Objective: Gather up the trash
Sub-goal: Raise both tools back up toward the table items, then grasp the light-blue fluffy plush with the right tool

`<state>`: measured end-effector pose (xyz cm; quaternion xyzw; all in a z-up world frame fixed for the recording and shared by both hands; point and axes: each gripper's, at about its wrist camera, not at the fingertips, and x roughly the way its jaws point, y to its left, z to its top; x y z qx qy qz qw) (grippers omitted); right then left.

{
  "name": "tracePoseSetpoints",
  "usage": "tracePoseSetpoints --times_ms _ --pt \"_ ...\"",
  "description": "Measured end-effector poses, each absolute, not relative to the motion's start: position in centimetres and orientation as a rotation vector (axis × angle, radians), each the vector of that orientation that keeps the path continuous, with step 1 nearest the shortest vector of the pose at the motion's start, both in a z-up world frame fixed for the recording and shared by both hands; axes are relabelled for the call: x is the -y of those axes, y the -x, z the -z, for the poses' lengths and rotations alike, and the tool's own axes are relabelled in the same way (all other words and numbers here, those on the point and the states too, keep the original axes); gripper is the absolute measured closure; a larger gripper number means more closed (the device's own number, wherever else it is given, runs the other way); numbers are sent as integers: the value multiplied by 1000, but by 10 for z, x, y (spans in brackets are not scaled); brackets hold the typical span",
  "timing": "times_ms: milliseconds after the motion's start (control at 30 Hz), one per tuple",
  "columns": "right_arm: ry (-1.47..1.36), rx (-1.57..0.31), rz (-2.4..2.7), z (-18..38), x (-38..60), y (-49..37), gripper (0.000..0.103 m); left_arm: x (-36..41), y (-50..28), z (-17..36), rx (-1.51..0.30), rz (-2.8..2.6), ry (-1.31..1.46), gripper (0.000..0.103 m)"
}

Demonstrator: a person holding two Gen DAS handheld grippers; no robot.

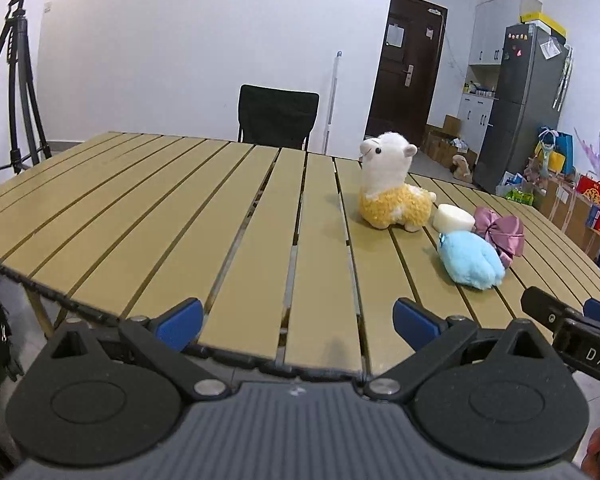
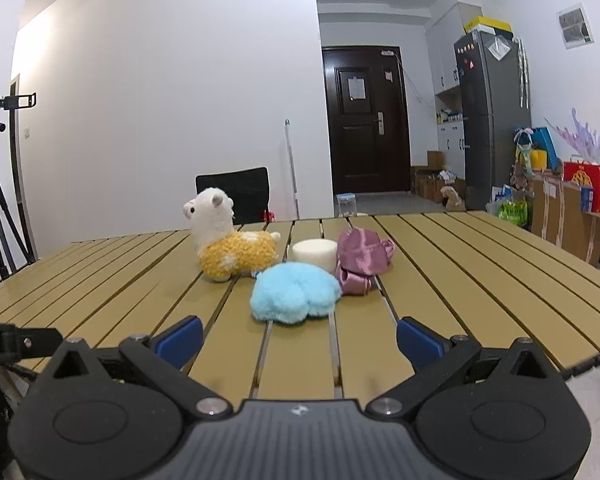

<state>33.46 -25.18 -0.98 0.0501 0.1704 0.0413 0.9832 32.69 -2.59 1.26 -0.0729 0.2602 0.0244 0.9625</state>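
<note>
On the slatted tan table (image 1: 180, 216) (image 2: 480, 272) stand four things in a cluster: a white and yellow plush alpaca (image 1: 388, 192) (image 2: 230, 240), a white round puck-like block (image 1: 454, 217) (image 2: 315, 251), a fluffy light-blue plush (image 1: 470, 260) (image 2: 294, 294) and a crumpled purple satin bow (image 1: 500, 230) (image 2: 362, 260). My left gripper (image 1: 298, 320) hangs open at the table's near edge, left of the cluster. My right gripper (image 2: 299, 338) is open too, just short of the blue plush, with nothing between its blue pads (image 2: 182, 338).
A black chair (image 1: 278, 118) (image 2: 236, 194) stands behind the table's far side. A tripod (image 1: 14, 80) is at the left. At the right are a dark fridge (image 2: 488, 120), boxes and bags. The right gripper's body (image 1: 572, 332) shows at the left view's right edge.
</note>
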Motion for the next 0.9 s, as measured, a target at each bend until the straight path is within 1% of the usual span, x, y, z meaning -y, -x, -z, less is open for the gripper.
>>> tracePoseSetpoints --times_ms 400,900 --pt "-113 -311 -61 10 240 -388 0 22 -378 -17 -522 -96 142 0" --pt "-97 -503 -22 19 233 -474 0 26 -428 -7 -569 -122 123 0"
